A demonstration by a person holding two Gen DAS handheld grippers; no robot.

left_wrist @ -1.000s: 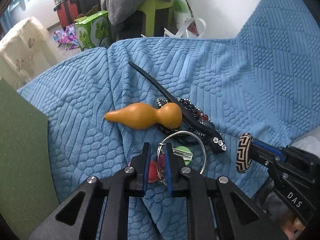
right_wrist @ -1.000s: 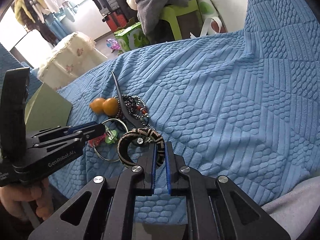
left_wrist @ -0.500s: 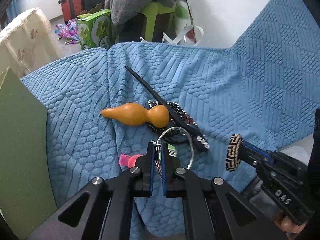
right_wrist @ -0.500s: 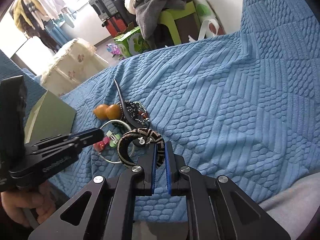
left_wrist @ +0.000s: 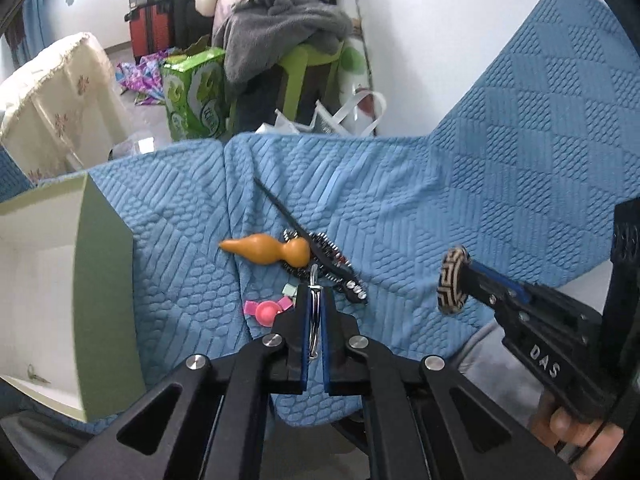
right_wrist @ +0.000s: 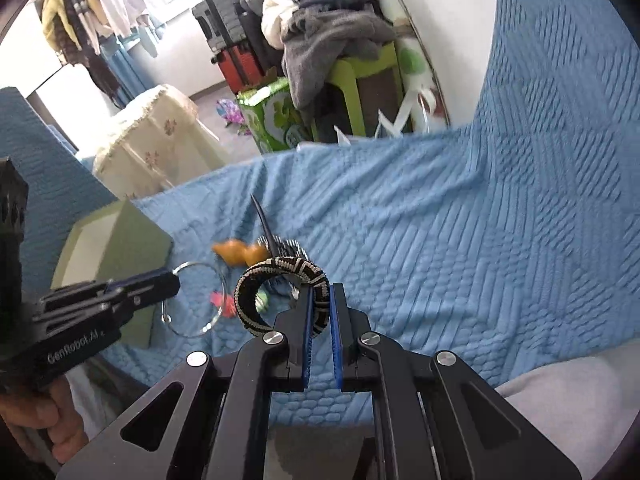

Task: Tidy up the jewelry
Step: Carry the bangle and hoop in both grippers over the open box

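My left gripper [left_wrist: 314,300] is shut on a thin silver ring bangle [left_wrist: 313,312], held edge-on above the blue cover; the ring also shows in the right wrist view [right_wrist: 196,300]. My right gripper [right_wrist: 320,304] is shut on a black-and-cream woven bangle [right_wrist: 276,280], which also shows in the left wrist view [left_wrist: 452,282], lifted off the cover. On the cover lie an orange gourd charm [left_wrist: 268,250], a black hair stick [left_wrist: 308,248] over a beaded bracelet [left_wrist: 328,244], and pink and green clips [left_wrist: 266,310]. An open green box [left_wrist: 80,292] stands at the left.
The blue textured cover [left_wrist: 440,200] drapes a sofa seat and back. Beyond its far edge are a green carton [left_wrist: 196,92], a green stool with grey clothes [left_wrist: 288,40], suitcases and a cloth-covered table [left_wrist: 60,100]. A small item [left_wrist: 36,378] lies inside the box.
Both grippers have lifted up and back from the pile. The left one closed on the silver ring and raised it, leaving the clips on the cover. The green box's inside has come into view.
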